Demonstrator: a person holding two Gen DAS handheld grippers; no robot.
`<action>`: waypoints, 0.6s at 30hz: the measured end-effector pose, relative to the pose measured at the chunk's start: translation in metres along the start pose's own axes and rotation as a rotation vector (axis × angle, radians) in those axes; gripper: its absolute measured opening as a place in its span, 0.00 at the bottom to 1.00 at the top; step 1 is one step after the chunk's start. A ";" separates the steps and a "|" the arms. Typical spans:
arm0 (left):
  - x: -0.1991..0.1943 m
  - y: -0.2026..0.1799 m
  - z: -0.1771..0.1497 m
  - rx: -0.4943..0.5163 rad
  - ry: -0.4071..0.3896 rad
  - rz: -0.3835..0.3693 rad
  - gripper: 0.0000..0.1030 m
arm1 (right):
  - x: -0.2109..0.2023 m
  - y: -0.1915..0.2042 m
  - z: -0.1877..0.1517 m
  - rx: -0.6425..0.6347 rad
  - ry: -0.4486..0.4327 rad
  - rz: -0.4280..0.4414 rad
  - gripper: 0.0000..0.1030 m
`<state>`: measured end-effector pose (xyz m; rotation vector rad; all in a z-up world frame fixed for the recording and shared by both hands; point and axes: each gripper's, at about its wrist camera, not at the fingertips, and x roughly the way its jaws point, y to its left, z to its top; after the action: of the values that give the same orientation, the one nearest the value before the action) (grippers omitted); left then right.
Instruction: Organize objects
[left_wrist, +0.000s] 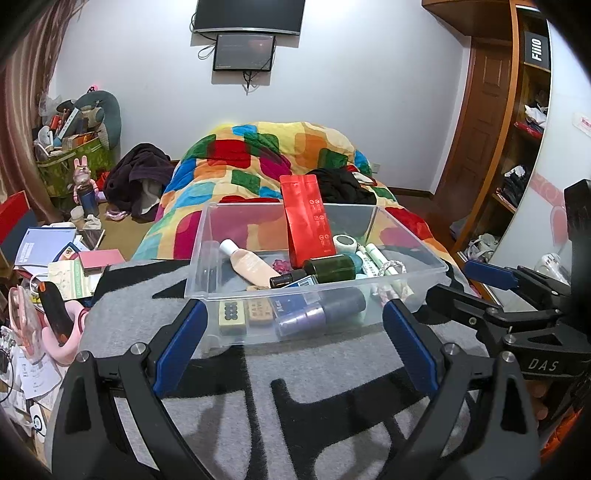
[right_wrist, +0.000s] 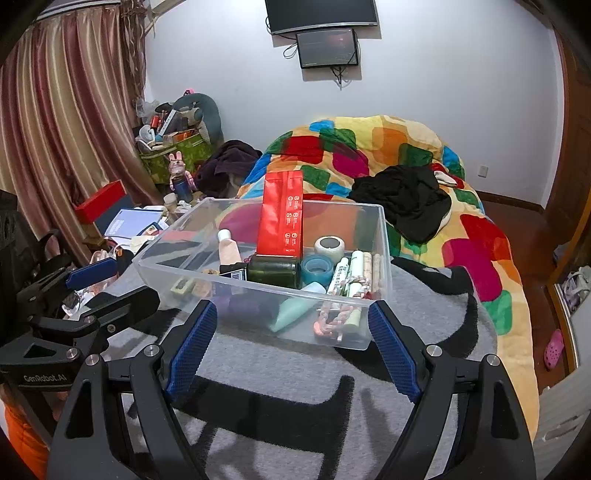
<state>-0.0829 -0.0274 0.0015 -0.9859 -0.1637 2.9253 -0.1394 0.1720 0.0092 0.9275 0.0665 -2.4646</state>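
A clear plastic bin (left_wrist: 417, 254) (right_wrist: 382, 236) stands on a grey and black blanket (left_wrist: 258, 398) (right_wrist: 280, 376). It holds a red pouch (left_wrist: 306, 218) (right_wrist: 282, 216) standing upright, a pink bottle (left_wrist: 247, 264) (right_wrist: 229, 251), a dark green jar (left_wrist: 330, 267) (right_wrist: 273, 271), a teal tape roll (right_wrist: 317, 268), a white round case (left_wrist: 345, 243) (right_wrist: 330, 246), pens and a braided cord (right_wrist: 334, 319). My left gripper (left_wrist: 291, 310) is open and empty just before the bin's near wall. My right gripper (right_wrist: 293, 314) is open and empty at the bin's near corner.
A bright patchwork quilt (left_wrist: 258, 155) (right_wrist: 369, 147) with black clothing (right_wrist: 406, 199) lies behind the bin. Papers, boxes and a red box (right_wrist: 103, 201) clutter the floor on the left. A wooden shelf unit (left_wrist: 517, 129) stands at the right.
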 end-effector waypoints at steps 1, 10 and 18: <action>0.000 0.000 0.000 0.000 -0.001 0.000 0.94 | 0.000 0.000 0.000 0.000 0.000 0.000 0.79; -0.001 0.000 0.000 0.000 -0.001 0.000 0.94 | -0.001 0.001 0.000 0.007 0.000 -0.001 0.79; -0.001 -0.001 0.000 -0.002 0.000 -0.003 0.94 | -0.001 0.002 0.000 0.003 -0.001 -0.004 0.79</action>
<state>-0.0819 -0.0265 0.0025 -0.9853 -0.1671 2.9232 -0.1378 0.1711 0.0104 0.9285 0.0651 -2.4692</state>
